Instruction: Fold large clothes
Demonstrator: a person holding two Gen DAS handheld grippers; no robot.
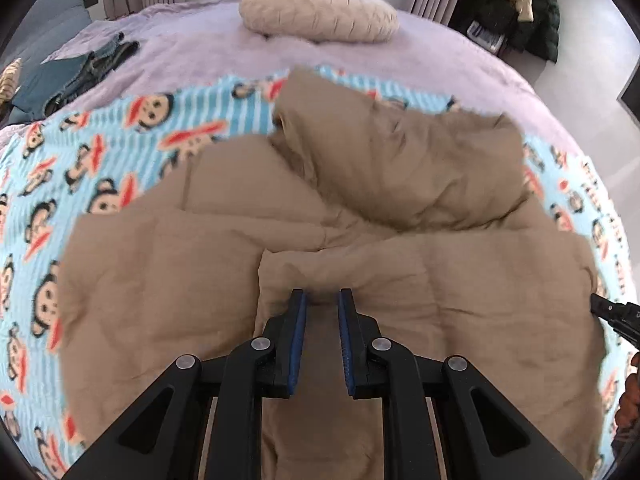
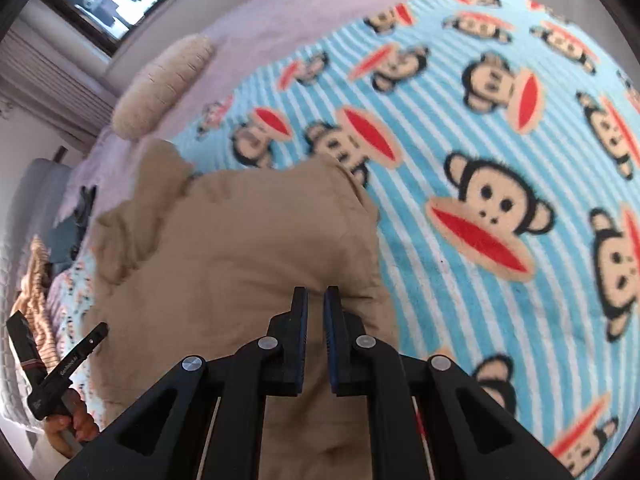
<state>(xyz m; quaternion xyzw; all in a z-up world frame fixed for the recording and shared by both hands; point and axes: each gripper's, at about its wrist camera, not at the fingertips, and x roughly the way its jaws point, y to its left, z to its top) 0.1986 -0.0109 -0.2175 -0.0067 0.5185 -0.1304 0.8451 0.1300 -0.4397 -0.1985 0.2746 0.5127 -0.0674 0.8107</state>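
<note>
A tan padded jacket (image 1: pixel 360 216) lies spread on a blue striped monkey blanket (image 1: pixel 120 152), with one sleeve folded over its middle. My left gripper (image 1: pixel 322 296) is shut on a raised fold of the jacket's near edge; tan cloth fills the narrow gap between its blue pads. In the right wrist view the same jacket (image 2: pixel 224 240) lies left of the blanket (image 2: pixel 500 120), and my right gripper (image 2: pixel 316 292) is shut on its near edge. The right gripper's tip (image 1: pixel 616 316) shows at the jacket's right side. The left gripper (image 2: pixel 60 368) shows at lower left, held by a hand.
The blanket lies on a lilac bed cover (image 1: pixel 192 36) with a cream pillow (image 1: pixel 320 14) at the far end. Dark teal clothes (image 1: pixel 76 76) lie at the bed's far left. A heap of dark clothes (image 1: pixel 516 12) stands beyond the bed at right. A striped beige garment (image 2: pixel 36 280) lies left.
</note>
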